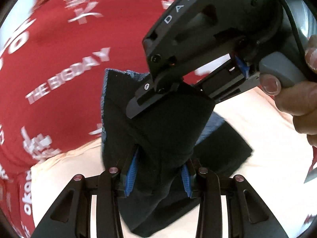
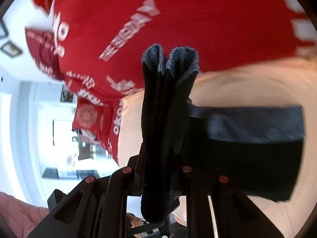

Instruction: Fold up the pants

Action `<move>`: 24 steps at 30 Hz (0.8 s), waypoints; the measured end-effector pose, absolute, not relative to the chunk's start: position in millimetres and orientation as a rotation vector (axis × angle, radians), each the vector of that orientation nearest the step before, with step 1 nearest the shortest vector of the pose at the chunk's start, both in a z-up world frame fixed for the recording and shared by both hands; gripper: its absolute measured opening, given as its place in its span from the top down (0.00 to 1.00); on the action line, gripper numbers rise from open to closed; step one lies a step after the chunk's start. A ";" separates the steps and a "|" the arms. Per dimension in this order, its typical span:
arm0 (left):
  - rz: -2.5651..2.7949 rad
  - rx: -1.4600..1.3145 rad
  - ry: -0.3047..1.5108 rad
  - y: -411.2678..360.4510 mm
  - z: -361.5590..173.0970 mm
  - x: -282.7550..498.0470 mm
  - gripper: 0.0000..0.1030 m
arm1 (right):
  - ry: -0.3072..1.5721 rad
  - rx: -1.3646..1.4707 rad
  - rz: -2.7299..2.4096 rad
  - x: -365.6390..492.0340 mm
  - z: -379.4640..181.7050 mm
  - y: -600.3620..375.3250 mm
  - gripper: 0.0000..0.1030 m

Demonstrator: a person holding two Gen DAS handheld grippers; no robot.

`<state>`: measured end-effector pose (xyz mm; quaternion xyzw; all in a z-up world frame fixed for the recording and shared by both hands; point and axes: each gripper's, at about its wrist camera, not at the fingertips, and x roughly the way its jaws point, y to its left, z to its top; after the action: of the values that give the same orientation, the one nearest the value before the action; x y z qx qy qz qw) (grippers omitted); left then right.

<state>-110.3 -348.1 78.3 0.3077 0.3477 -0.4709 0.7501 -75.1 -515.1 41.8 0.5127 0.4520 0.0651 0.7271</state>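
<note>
Pants (image 1: 158, 130), dark with a grey-blue inner face, hang bunched between my two grippers, lifted above the pale surface (image 1: 267, 123). On the left wrist view, my left gripper (image 1: 158, 176) has its blue pads (image 1: 131, 174) pressed in on either side of a thick fold of the cloth, gripping it. Just beyond, the right gripper (image 1: 138, 105) comes in from the upper right, held by a hand (image 1: 297, 91), its tip laid against the same bundle; from here I cannot see both its fingers. On the right wrist view, the right gripper (image 2: 158, 166) is clamped on a doubled fold that stands up between its fingers, grey inner edges (image 2: 172, 59) showing at the top. The remaining cloth trails right, lying over the pale surface. A red printed shirt (image 2: 198, 19) fills the background.
</note>
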 end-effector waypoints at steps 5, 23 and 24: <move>-1.096 0.784 0.759 -385.0 43.9 -160.6 0.62 | 0.972 1.220 0.065 -132.6 2.6 -548.1 0.82; -1.070 0.823 0.972 -374.1 17.3 -174.9 0.39 | 1.120 1.121 -0.153 -187.2 -57.2 -553.7 0.81; -1.058 0.801 0.987 -368.6 22.6 -168.1 0.39 | 1.142 1.087 -0.182 -187.6 -53.9 -550.2 0.81</move>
<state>-168.1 -368.6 22.6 0.3563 0.4391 -0.4708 0.6772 -187.6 -550.2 -53.9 0.4884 0.5129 -0.0820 0.7012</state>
